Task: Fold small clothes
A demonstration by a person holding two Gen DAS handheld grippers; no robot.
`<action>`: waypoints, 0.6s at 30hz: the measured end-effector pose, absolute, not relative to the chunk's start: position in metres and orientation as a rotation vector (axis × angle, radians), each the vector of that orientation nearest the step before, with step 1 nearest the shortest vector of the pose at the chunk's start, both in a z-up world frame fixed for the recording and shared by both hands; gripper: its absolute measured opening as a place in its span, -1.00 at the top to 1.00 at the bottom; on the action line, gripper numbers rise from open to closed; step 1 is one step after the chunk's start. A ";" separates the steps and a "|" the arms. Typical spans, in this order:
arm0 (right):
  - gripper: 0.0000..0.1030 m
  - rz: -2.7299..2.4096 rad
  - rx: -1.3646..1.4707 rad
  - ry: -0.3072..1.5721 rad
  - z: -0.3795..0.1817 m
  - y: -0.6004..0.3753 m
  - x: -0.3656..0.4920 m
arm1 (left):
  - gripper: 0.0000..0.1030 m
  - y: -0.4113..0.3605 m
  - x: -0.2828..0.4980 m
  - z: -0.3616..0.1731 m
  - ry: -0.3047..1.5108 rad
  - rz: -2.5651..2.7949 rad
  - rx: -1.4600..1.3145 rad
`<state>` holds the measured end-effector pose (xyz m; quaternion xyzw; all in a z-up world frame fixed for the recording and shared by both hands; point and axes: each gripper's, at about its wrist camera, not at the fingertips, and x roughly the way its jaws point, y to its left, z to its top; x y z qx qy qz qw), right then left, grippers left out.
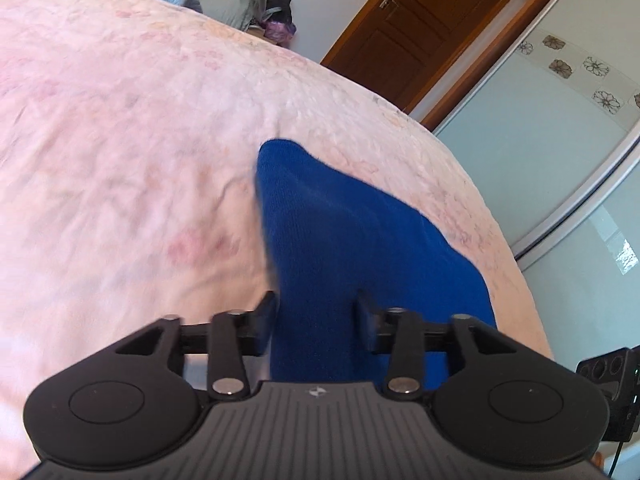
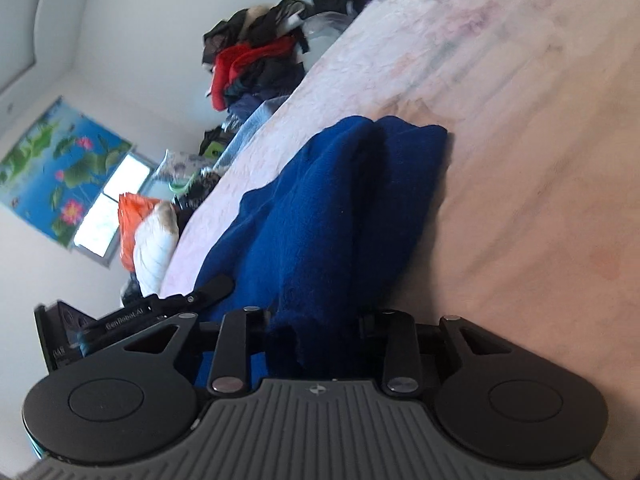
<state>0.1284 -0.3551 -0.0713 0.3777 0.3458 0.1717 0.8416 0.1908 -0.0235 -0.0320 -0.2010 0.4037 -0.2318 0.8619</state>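
Left claw (image 1: 316,312): two black fingers part-way apart, blue knit garment (image 1: 332,240) lying between them. Whether the pads press the cloth cannot be told; the picture is blurred at the fingertips. Garment runs forward from the claw and ends in a rounded tip ahead. Pink flowered bedspread (image 1: 120,140) under and around it, to the left and ahead of the claw. Brown wooden door (image 1: 420,28) ahead to the right, beyond the bed's edge; pale sliding panel with flower tiles (image 1: 560,120) further right.

Right claw (image 2: 316,328): fingers part-way apart, a bunched edge of the same garment (image 2: 332,216) between them, cloth filling the gap and touching both fingers. Grasp looks likely, not certain. Garment stretches ahead in thick folds upon the bedspread (image 2: 520,160). Other claw (image 2: 176,300) just left, at the cloth's left edge. Heap of dark and red clothes (image 2: 256,52) far ahead. Flower poster (image 2: 56,168) and window (image 2: 112,204) on the wall to the left.
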 end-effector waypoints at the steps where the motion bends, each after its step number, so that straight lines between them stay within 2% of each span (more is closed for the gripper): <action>1: -0.09 0.373 0.762 0.733 -0.067 -0.354 0.122 | -0.25 -0.020 0.182 -0.032 0.851 -0.494 -0.424; 3: -0.13 0.397 0.682 0.740 -0.060 -0.352 0.106 | -0.27 -0.016 0.161 -0.034 0.863 -0.520 -0.404; 5: -0.06 0.408 0.608 0.758 -0.057 -0.350 0.089 | -0.23 -0.020 0.141 -0.037 0.880 -0.560 -0.341; 6: 0.11 0.412 0.583 0.759 -0.055 -0.349 0.082 | 0.09 -0.025 0.131 -0.037 0.872 -0.581 -0.294; 7: 0.27 0.408 0.571 0.757 -0.054 -0.349 0.074 | 0.32 -0.030 0.121 -0.037 0.863 -0.592 -0.245; 8: 0.40 0.396 0.566 0.758 -0.054 -0.349 0.068 | 0.47 -0.035 0.113 -0.037 0.848 -0.591 -0.204; 9: 0.62 0.383 0.561 0.759 -0.055 -0.348 0.064 | 0.62 -0.037 0.108 -0.036 0.826 -0.580 -0.179; 10: 0.63 0.369 0.561 0.757 -0.057 -0.348 0.060 | 0.67 -0.037 0.106 -0.034 0.814 -0.575 -0.177; 12: 0.67 0.351 0.585 0.743 -0.057 -0.348 0.056 | 0.72 -0.029 0.106 -0.024 0.801 -0.570 -0.216; 16: 0.67 0.356 0.575 0.687 -0.046 -0.338 0.043 | 0.72 -0.025 0.105 -0.018 0.800 -0.551 -0.177; 18: 0.66 0.321 0.513 0.720 -0.048 -0.333 0.044 | 0.69 -0.030 0.101 -0.023 0.826 -0.518 -0.147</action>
